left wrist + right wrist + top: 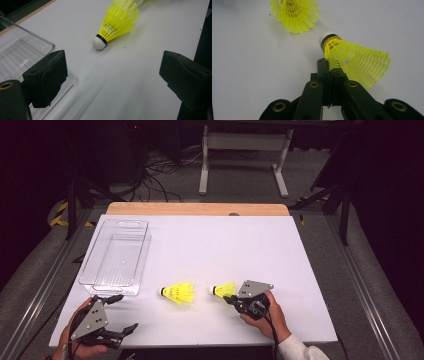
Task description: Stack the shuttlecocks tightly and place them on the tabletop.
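I have a yellow shuttlecock (352, 58) pinched in my right gripper (331, 68): its jaws are pressed together on the edge of the netted plastic skirt, which flares out to the right in the right gripper view. Its white cork tip, ringed with a dark band, points away from me there. From the high view this shuttlecock (224, 289) sits near the front of the white table (225, 240), right of centre, cork to the left, just off the nose of the right gripper (231, 298). My right hand (262, 312) wraps the gripper's body from behind, the grey plate tilted up and the jaws pointing left and a little far.

A second yellow shuttlecock (178, 292) lies on its side just left of the first, apart from it, cork also pointing left.

My left gripper (125, 312) is at the near left corner, jaws spread wide with nothing between them, aimed to the right. Its far jaw sits just at the near end of the clear plastic bin (117, 255).
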### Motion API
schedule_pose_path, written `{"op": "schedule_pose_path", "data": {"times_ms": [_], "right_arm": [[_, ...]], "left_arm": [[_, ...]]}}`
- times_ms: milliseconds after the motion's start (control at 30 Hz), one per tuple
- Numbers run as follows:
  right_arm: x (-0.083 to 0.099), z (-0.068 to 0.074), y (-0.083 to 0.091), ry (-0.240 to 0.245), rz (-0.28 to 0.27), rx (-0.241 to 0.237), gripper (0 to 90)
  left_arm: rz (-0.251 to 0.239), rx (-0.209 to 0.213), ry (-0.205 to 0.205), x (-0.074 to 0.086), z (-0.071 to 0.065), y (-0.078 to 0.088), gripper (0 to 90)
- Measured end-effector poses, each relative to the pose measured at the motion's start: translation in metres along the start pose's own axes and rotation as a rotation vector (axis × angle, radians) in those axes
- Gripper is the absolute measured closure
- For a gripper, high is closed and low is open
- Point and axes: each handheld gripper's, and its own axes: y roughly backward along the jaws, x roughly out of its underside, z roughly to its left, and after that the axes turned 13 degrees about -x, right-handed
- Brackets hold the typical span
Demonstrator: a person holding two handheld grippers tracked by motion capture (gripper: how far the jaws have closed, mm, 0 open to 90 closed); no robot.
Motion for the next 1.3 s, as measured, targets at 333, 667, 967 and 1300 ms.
{"op": "schedule_pose_path", "data": {"times_ms": [333,667,967,1300], "right_arm": [[-0.004,0.005,0.003,0.011,-0.024,-0.005,89.5],[-0.008,0.009,0.004,0.021,-0.041,-0.007,89.4],[-0.012,0.011,0.000,0.028,-0.048,-0.015,89.4],[-0.016,0.015,-0.007,0.039,-0.048,-0.026,89.3]], "left_arm": [[0.001,-0.001,-0.001,0.000,0.000,0.000,8.9],[0.002,-0.001,-0.002,0.000,0.000,0.000,8.9],[0.001,-0.001,-0.003,0.000,0.000,0.000,8.9],[0.006,-0.002,-0.009,0.000,0.000,0.000,8.9]]}}
